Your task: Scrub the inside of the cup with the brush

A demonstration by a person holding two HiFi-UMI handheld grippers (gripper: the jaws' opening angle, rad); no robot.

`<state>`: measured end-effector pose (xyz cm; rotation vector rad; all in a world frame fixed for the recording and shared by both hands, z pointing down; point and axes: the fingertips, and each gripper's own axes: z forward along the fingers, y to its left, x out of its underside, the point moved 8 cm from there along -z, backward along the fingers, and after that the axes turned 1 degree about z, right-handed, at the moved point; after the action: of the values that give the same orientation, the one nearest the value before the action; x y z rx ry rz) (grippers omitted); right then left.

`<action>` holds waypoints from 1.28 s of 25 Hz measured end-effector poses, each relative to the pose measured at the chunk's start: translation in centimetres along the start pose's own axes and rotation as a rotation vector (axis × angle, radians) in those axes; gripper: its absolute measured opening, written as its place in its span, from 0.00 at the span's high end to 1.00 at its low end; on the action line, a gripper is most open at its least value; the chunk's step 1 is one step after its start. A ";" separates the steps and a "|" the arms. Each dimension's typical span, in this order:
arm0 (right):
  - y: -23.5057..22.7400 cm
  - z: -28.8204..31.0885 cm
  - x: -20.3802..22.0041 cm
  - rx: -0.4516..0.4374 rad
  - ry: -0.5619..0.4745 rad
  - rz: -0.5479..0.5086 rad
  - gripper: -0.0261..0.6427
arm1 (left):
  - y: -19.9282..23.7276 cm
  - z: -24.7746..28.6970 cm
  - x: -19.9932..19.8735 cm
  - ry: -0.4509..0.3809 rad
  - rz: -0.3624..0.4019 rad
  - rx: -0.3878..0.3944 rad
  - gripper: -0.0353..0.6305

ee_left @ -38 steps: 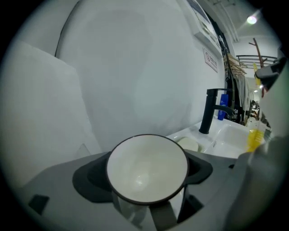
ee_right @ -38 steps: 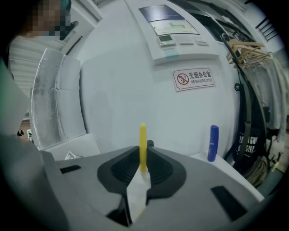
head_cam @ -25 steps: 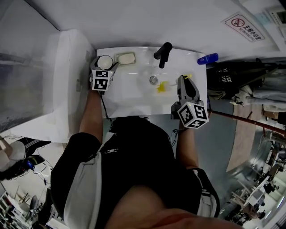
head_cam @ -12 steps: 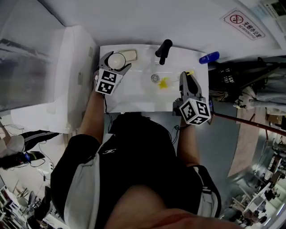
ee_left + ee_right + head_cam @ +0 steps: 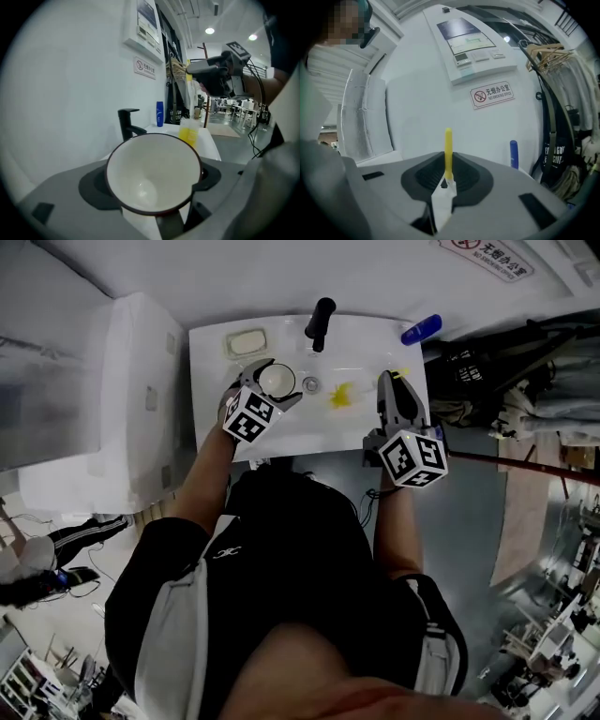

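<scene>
A white cup with a dark rim (image 5: 278,382) is held over the white sink (image 5: 214,442), and my left gripper (image 5: 272,378) is shut on it. In the left gripper view the cup's mouth (image 5: 151,168) faces the camera and its inside is bare. My right gripper (image 5: 387,382) is shut on the brush's yellow handle (image 5: 448,152). The brush's yellow bristles (image 5: 339,394) hang over the basin, a short way right of the cup and apart from it. The left gripper view shows the bristles (image 5: 190,133) just beyond the cup's rim.
A black faucet (image 5: 320,322) stands at the back of the sink, with the drain (image 5: 310,384) in front of it. A soap dish (image 5: 246,341) sits at the back left. A blue bottle (image 5: 421,329) lies at the back right. A white cabinet (image 5: 122,399) flanks the left side.
My left gripper has carried the cup from the sink's back left corner to the middle of the basin, close to the brush. The right gripper has hardly moved.
</scene>
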<state>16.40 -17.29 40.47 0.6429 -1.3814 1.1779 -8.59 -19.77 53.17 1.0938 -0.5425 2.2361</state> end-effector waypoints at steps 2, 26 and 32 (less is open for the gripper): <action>-0.3 -0.7 -0.6 0.006 -0.018 -0.003 0.88 | -1.5 1.2 0.2 0.027 0.020 0.044 0.33; 0.2 -1.8 -2.3 -0.152 -0.048 0.237 0.88 | -8.2 8.3 -0.4 0.131 0.121 0.271 0.33; 0.8 -0.4 -0.6 -0.214 0.028 0.209 0.89 | -8.8 7.2 -1.8 0.103 0.204 0.312 0.33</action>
<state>16.01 -16.77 39.67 0.3355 -1.5537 1.1768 2.27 -17.99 56.77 1.1055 -0.2766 2.6048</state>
